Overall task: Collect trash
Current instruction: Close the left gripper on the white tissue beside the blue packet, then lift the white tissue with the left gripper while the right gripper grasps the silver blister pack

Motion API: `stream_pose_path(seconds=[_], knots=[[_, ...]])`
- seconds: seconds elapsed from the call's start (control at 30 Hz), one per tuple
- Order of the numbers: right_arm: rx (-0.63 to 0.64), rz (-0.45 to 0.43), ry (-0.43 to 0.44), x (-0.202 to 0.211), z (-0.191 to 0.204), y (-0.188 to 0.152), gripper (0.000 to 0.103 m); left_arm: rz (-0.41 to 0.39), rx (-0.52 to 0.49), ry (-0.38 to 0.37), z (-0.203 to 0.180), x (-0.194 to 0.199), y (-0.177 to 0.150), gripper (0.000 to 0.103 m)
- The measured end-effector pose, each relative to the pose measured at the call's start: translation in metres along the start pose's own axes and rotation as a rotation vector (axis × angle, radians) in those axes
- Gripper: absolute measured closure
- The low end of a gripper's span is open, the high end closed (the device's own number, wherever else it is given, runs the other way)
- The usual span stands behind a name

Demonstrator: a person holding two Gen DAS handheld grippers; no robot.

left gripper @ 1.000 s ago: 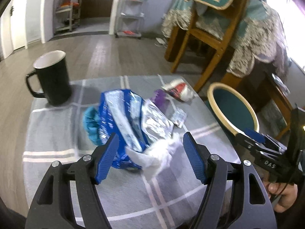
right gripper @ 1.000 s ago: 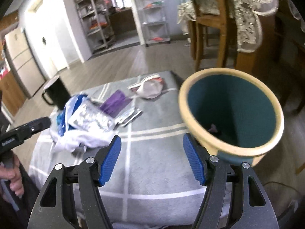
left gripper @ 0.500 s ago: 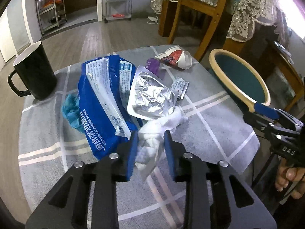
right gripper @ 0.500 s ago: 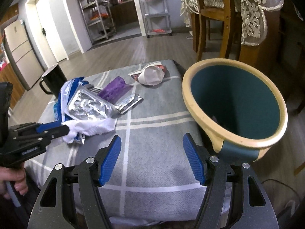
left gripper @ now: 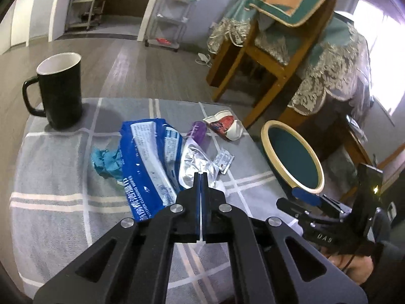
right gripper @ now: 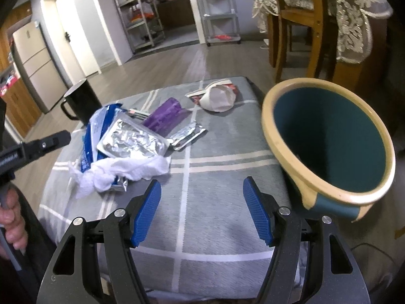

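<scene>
Trash lies on a grey plaid table [left gripper: 58, 202]: a blue wipes packet [left gripper: 149, 157], a silver foil tray [left gripper: 195, 162], a white tissue [right gripper: 126, 169], a crumpled teal scrap [left gripper: 107, 160], a purple wrapper [right gripper: 164, 117], small foil sachets [right gripper: 187, 134] and a white cup lid with a red wrapper [right gripper: 217, 96]. My left gripper [left gripper: 201, 179] is shut with its tips over the tissue's edge; the right wrist view shows the tissue lying on the table and the left gripper [right gripper: 60, 136] off to its left, apart from it. My right gripper [right gripper: 202, 210] is open and empty above the table's near edge.
A teal bin with a cream rim [right gripper: 326, 139] stands off the table's right edge. A black mug [left gripper: 60, 91] stands at the table's far left corner. Wooden chairs and a cloth-covered table [left gripper: 291, 50] stand behind.
My left gripper closed fully from open around the tissue and drew back; the tissue lies on the table. The right gripper stayed open and shifted only slightly.
</scene>
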State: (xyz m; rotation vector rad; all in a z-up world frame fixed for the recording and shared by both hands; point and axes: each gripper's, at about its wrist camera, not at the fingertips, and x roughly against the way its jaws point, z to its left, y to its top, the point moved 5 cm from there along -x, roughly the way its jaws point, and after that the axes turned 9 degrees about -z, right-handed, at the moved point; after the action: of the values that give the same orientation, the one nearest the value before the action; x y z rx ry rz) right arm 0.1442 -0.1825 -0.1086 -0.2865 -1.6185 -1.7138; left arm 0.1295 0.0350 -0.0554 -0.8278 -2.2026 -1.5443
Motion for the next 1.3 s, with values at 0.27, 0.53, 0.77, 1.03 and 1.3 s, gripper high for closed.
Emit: stream_pose_path(seconds=[0.27, 0.53, 0.77, 1.03, 1.3], knots=[[0.010, 0.023, 0.017, -0.010, 0.012, 0.003, 0.033, 0.054, -0.065, 0.030, -0.006, -0.012, -0.008, 0.057], [-0.053, 0.034, -0.018, -0.013, -0.006, 0.004, 0.032, 0.147, -0.236, 0.052, -0.027, -0.036, -0.031, 0.051], [-0.090, 0.039, -0.031, -0.012, -0.017, 0.001, 0.032, 0.208, -0.325, 0.091, -0.029, -0.048, -0.045, 0.076], [-0.082, 0.039, -0.025, -0.011, -0.013, 0.003, 0.032, 0.088, -0.165, -0.003, -0.018, -0.020, -0.020, 0.080], [0.001, 0.057, 0.029, -0.020, 0.011, 0.007, 0.032, -0.103, 0.097, 0.038, 0.029, 0.010, 0.008, 0.080]])
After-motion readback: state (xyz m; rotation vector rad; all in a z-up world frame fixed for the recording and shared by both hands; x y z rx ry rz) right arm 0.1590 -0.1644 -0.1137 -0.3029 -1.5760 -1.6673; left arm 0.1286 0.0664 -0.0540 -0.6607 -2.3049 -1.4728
